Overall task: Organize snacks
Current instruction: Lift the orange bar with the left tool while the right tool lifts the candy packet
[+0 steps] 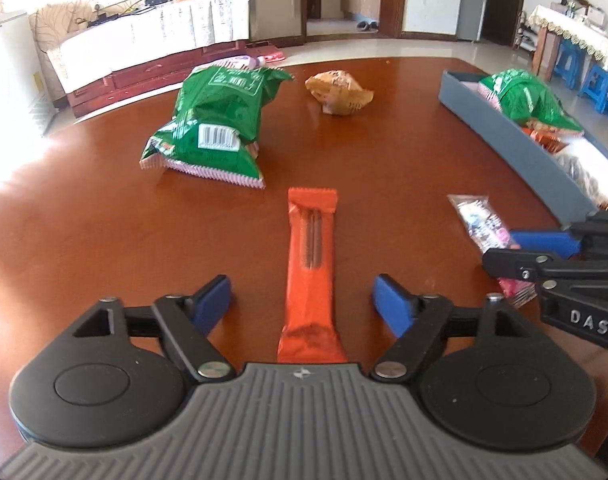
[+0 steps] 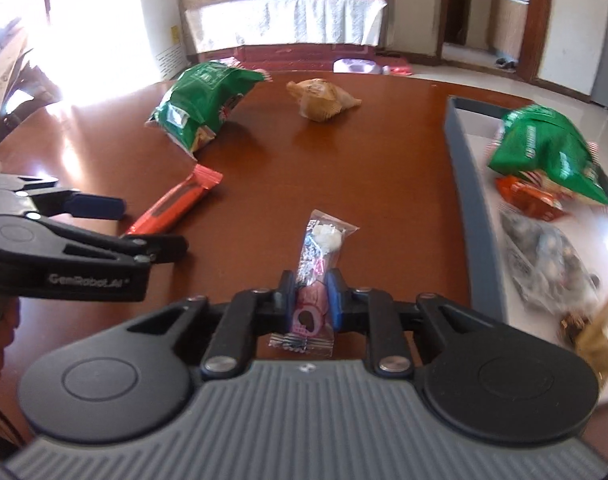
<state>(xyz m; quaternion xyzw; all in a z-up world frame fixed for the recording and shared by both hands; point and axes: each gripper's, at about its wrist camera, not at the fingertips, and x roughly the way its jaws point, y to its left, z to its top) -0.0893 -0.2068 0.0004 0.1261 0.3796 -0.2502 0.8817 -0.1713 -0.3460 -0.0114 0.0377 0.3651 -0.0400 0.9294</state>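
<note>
An orange snack bar [image 1: 310,264] lies lengthwise on the brown table [image 1: 103,220], between the blue pads of my left gripper [image 1: 304,300]. That gripper is open and its pads stand clear of the bar on both sides. My right gripper [image 2: 311,292] is shut on a pink-and-clear candy packet [image 2: 320,248], gripped near its lower end. In the left wrist view the right gripper [image 1: 500,248] holds that candy packet [image 1: 480,220] just right of the bar. In the right wrist view the left gripper [image 2: 151,224] straddles the orange bar [image 2: 175,204].
A large green snack bag [image 1: 215,120] and a tan wrapped snack [image 1: 338,92] lie further back on the table. A grey tray [image 2: 472,208] along the right edge holds another green bag [image 2: 548,148], an orange packet and several other snacks.
</note>
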